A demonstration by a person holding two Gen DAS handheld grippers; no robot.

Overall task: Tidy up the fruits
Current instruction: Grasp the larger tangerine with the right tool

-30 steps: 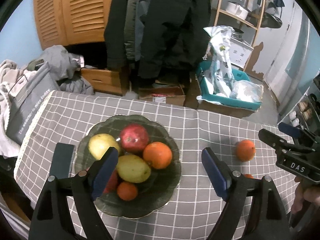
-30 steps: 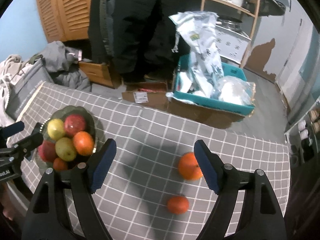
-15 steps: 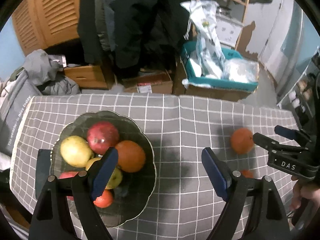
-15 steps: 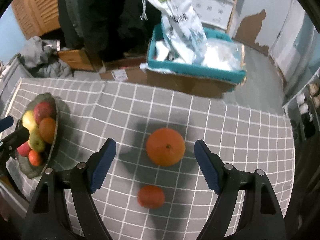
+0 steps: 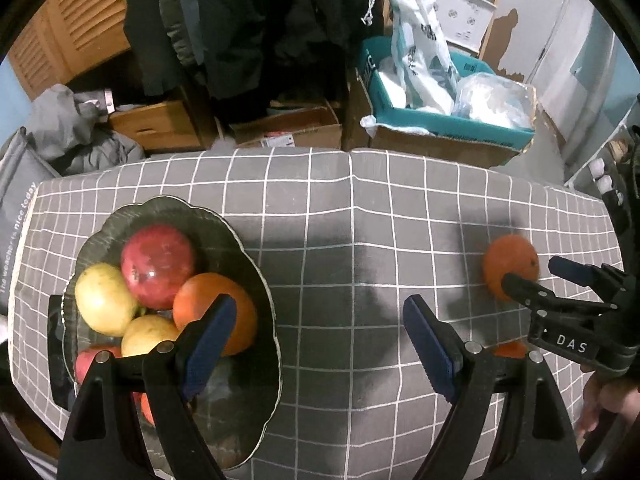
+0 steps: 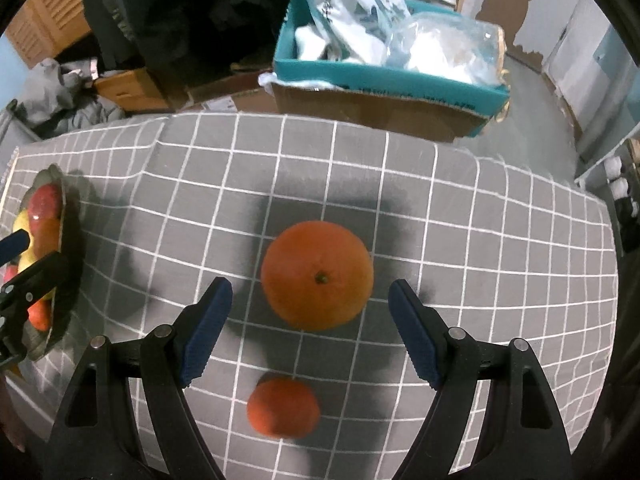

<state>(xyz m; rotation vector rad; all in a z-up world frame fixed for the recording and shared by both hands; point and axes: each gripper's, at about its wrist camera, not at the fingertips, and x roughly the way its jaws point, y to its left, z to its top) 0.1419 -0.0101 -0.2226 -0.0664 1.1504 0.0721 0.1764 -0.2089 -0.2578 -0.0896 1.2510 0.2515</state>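
A dark glass bowl [image 5: 256,280] at the table's left holds a red apple [image 5: 158,266], yellow fruits [image 5: 104,298] and an orange [image 5: 208,300]. My left gripper [image 5: 320,344] is open and empty over the cloth just right of the bowl. My right gripper [image 6: 310,328] is open, its blue pads either side of a large orange [image 6: 317,275] on the cloth, not touching it. A small tangerine [image 6: 283,407] lies nearer, between the arms. The large orange [image 5: 510,266] and right gripper [image 5: 544,276] also show in the left wrist view.
The table wears a grey checked cloth [image 5: 360,208]. Behind its far edge stand cardboard boxes [image 5: 292,130], a teal bin with plastic bags [image 6: 384,76], hanging dark coats [image 5: 248,20] and a clothes pile [image 5: 76,132]. The bowl [image 6: 64,248] sits at the far left of the right wrist view.
My right gripper has come down and forward over the large orange, which now sits between the pads. My left gripper has drifted right, away from the bowl.
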